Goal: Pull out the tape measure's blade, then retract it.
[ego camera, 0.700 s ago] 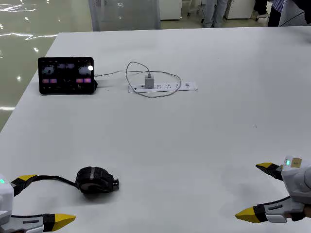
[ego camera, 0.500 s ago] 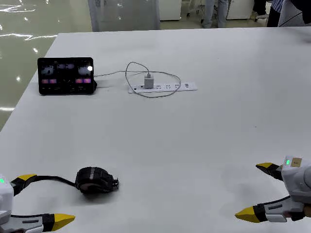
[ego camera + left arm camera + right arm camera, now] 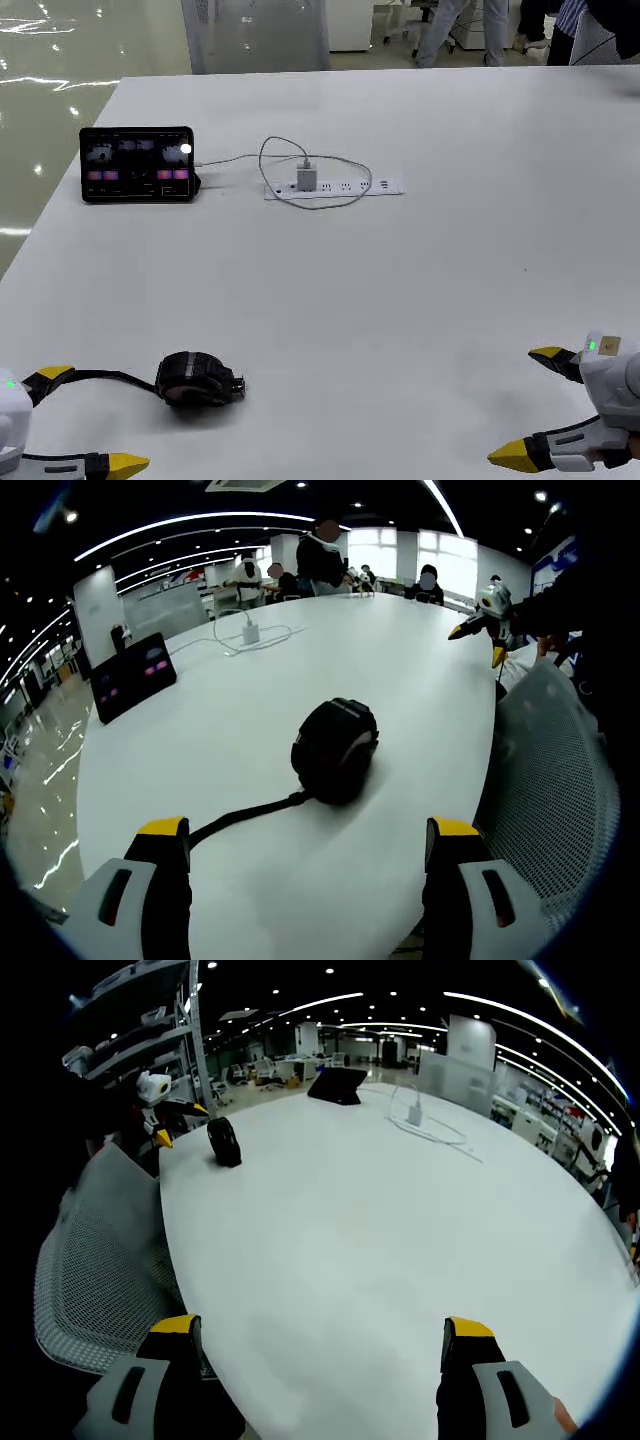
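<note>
A black tape measure (image 3: 195, 378) lies on the white table near the front left, its black wrist strap (image 3: 110, 377) trailing left. In the left gripper view the tape measure (image 3: 335, 748) sits just ahead of the jaws, strap (image 3: 245, 813) running back between them. My left gripper (image 3: 85, 420) is open, its yellow-tipped jaws standing apart just left of the case, with the strap end between them. My right gripper (image 3: 535, 406) is open at the front right, far from the tape measure (image 3: 224, 1141), with nothing between its jaws. No blade shows outside the case.
A tablet (image 3: 137, 164) stands propped at the back left, cabled to a charger on a white power strip (image 3: 335, 185) at the back centre. A mesh chair (image 3: 95, 1260) sits at the table's front edge. People stand beyond the far edge.
The head view has tilted slightly, shifting the whole picture down. Both grippers and the tape measure hold about the same places.
</note>
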A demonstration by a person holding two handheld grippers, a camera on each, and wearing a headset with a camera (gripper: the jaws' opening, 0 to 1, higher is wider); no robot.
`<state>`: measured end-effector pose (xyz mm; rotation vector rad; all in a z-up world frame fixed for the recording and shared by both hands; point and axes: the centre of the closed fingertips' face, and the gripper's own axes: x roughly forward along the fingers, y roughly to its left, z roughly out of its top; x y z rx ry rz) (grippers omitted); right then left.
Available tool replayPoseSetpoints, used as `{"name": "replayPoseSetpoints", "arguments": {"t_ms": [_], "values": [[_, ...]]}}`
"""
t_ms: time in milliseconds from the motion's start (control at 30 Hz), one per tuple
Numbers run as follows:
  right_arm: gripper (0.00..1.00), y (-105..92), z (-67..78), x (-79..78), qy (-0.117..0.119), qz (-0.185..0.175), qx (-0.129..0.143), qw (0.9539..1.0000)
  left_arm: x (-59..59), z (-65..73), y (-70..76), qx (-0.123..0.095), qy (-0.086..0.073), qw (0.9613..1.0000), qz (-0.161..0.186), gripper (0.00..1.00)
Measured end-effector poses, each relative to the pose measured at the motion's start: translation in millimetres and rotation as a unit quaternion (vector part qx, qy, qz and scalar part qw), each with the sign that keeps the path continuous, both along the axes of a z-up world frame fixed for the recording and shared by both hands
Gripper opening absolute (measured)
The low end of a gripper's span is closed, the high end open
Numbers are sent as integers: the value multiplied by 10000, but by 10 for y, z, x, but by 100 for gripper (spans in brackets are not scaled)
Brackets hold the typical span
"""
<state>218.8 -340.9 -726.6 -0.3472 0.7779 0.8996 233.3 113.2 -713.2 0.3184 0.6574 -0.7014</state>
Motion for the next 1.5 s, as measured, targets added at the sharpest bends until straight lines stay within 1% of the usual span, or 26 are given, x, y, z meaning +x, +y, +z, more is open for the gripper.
{"name": "replayPoseSetpoints", "arguments": {"t_ms": [33,100,200,267,333,467,500,533,600,667,767,833,867,900,1033,1100,1133,1167,1200,1233,1267,1300,1333,1400,1433,1500], "values": [[99,6,2,1,4,21,9,10000,-2,-7,7,45,17,10000,-36,94],[99,34,34,30,-140,106,68,9998,0,-13,-7,17,94,9999,-67,97],[99,45,47,71,-199,127,54,9997,25,-2,-10,14,171,9998,-114,99],[99,45,45,107,-279,168,-16,9995,31,3,-23,-61,276,9995,-103,99],[99,56,45,132,-290,183,-12,9994,50,22,-53,-136,322,9993,-137,99],[99,110,5,148,-180,261,-99,9994,80,30,-119,-102,426,9984,-356,99],[99,126,1,153,-173,286,-116,9994,85,27,-132,-57,434,9981,-440,99],[99,147,-9,161,-131,318,-138,9993,93,14,-144,64,436,9973,-587,99],[99,188,-7,171,-120,382,-147,9991,117,-4,-144,247,422,9960,-742,99],[99,229,-1,196,-183,489,-201,9984,155,6,-184,238,409,9958,-781,99],[99,304,29,223,-175,541,-199,9982,199,34,-243,236,413,9951,-866,99],[99,357,54,244,-212,643,-165,9976,229,38,-268,314,401,9939,-974,99],[99,374,55,267,-231,674,-171,9973,252,40,-269,424,368,9929,-1053,99],[99,386,58,283,-235,686,-173,9972,266,42,-269,470,352,9923,-1087,99],[99,465,95,349,-256,762,-151,9967,326,70,-300,527,366,9912,-1160,99],[99,502,109,368,-276,812,-146,9962,339,58,-312,615,382,9899,-1220,99],[99,528,110,383,-291,846,-153,9959,376,48,-298,804,279,9879,-1298,99],[99,537,111,403,-343,873,-203,9954,420,43,-280,993,133,9853,-1382,99],[99,548,116,430,-408,902,-282,9947,395,12,-300,1029,247,9839,-1439,99],[99,558,120,436,-407,900,-301,9947,379,1,-322,995,348,9836,-1463,99],[99,573,127,459,-438,938,-310,9941,395,4,-344,997,334,9835,-1473,99],[99,595,136,477,-451,951,-302,9940,426,10,-356,1113,228,9810,-1575,99],[99,617,138,478,-437,947,-300,9941,425,4,-368,1139,243,9803,-1596,99],[99,650,111,503,-400,929,-337,9943,421,-18,-407,1128,363,9795,-1628,99],[99,669,101,508,-396,946,-357,9941,428,-26,-427,1114,368,9791,-1659,99],[99,730,84,508,-395,1021,-399,9932,428,-54,-466,1155,410,9769,-1749,99]]}}
